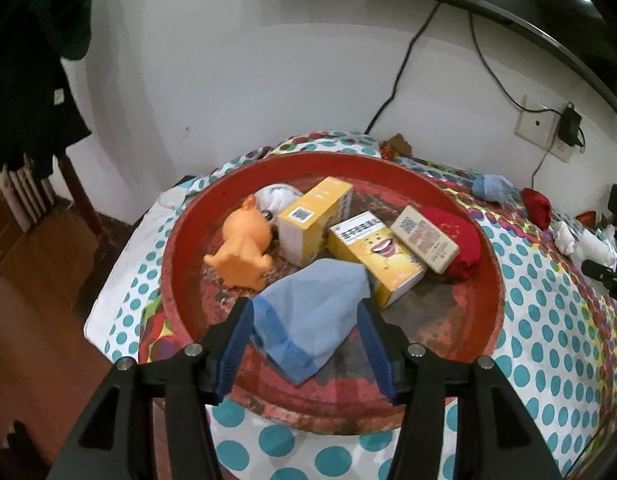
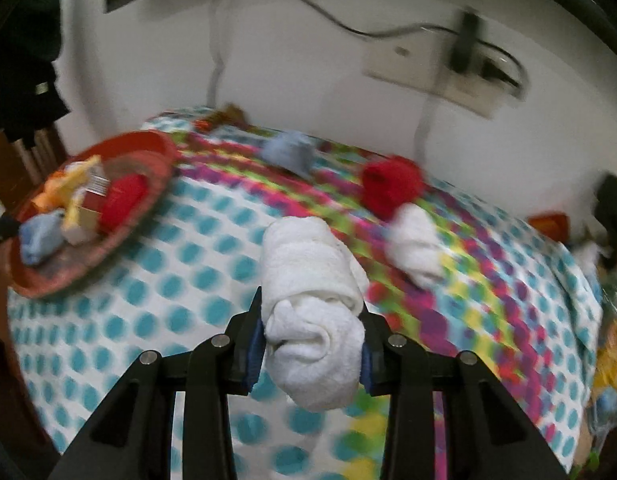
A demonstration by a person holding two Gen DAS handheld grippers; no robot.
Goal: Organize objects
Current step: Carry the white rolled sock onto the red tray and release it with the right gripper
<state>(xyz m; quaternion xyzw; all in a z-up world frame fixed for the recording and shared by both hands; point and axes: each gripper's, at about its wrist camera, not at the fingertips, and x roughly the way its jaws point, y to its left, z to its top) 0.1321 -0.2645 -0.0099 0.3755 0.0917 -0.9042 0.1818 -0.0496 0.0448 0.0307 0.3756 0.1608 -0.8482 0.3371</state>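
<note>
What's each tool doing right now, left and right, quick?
Left tool: open around the light blue sock above the red tray; no grip can be seen.
Right tool: closed on a rolled white sock.

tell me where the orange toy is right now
In the left wrist view the orange toy lies in the left part of the red tray, beside a yellow box and beyond the light blue sock.

No wording legible in either view. Left wrist view: QR code on the label of the yellow box in the red tray; barcode-like print on second yellow box; QR code on beige box. Characters too small to read.
</note>
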